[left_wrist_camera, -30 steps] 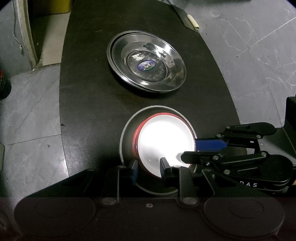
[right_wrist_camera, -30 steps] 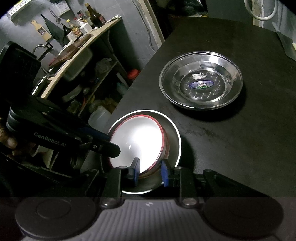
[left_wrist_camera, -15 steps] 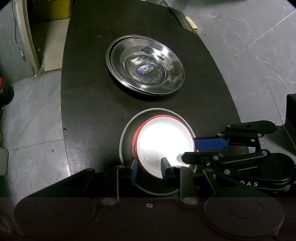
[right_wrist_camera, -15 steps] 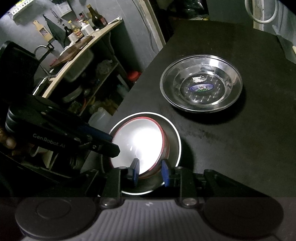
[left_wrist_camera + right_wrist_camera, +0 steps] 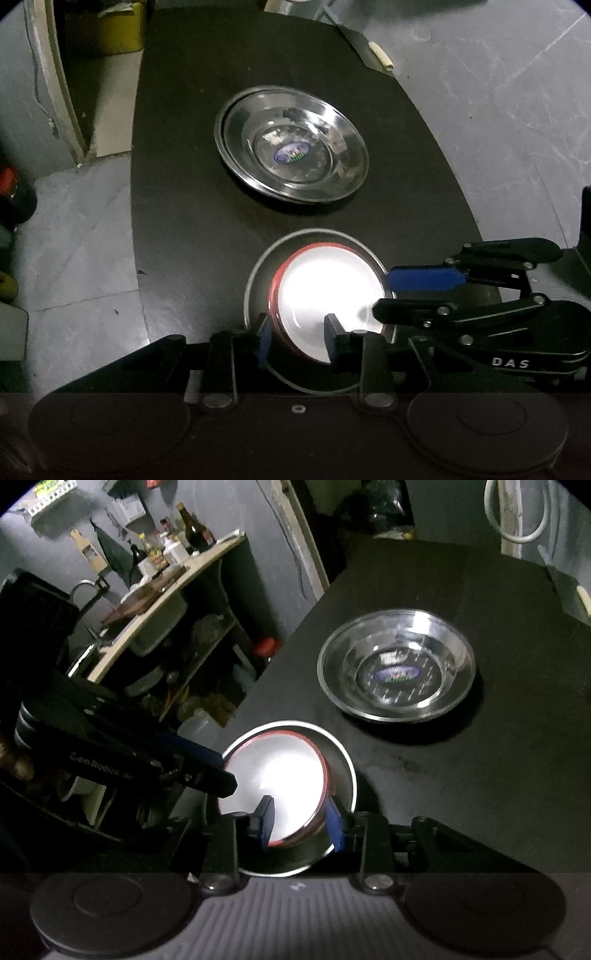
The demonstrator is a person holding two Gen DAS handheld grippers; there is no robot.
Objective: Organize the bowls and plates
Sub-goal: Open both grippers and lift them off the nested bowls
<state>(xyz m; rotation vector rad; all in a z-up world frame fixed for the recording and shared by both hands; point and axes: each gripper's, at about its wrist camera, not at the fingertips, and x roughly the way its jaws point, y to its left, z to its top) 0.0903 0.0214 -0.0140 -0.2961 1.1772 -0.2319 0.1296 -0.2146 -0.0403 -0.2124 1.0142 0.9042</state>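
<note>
Two grippers close on one red-rimmed white bowl (image 5: 321,295) sitting inside a steel plate (image 5: 258,273) at the near edge of the black table (image 5: 177,184). From the left, the left gripper (image 5: 297,338) clamps the bowl's near rim, then the right gripper (image 5: 301,821) pinches its opposite rim. Beyond, well apart, rests a stack of steel plates (image 5: 291,147).

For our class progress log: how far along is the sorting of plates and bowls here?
Done: steel plates sit stacked on the black table. In hand: left gripper and right gripper both pinch the red-rimmed bowl, nested in a grey dish. Left: setting that pair in place.
</note>
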